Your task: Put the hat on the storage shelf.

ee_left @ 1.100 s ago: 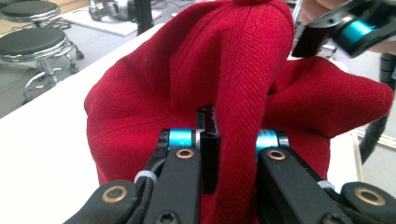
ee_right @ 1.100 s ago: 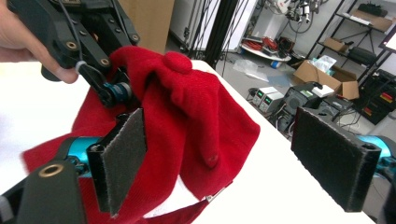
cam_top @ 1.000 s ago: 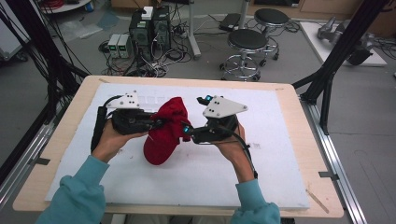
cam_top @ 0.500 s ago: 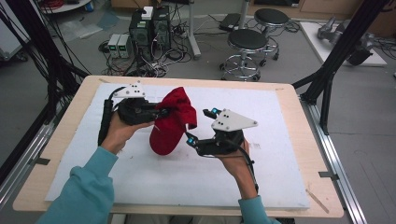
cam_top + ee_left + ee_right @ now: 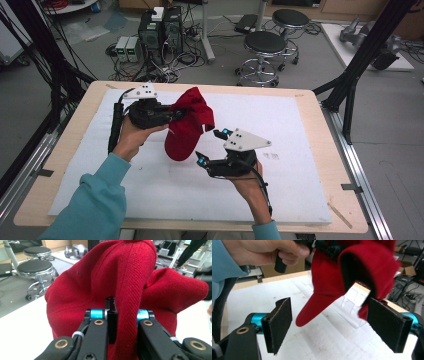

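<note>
High view, cap: red cap (image 5: 189,126) held up off the white tabletop (image 5: 300,125), near its middle and toward the far edge; brim hangs down toward the sheet.
High view, left tool: left tool (image 5: 172,116) sits level at the cap's left side, pinching its fabric.
High view, right tool: right tool (image 5: 210,147) lies low, just right of and below the brim, apart from the cap.
Left gripper view, grip: left tool (image 5: 117,315) has its jaws pressed together on a fold of the red cap (image 5: 120,272); crown bulges above the jaws.
Right gripper view, jaws: right tool (image 5: 339,322) stands spread, though it has just been closing a little; nothing touches the pads.
Right gripper view, cap: red cap (image 5: 352,272) hangs ahead and above, brim tip pointing down between the jaws' line of sight; the left hand (image 5: 262,251) shows above it.
</note>
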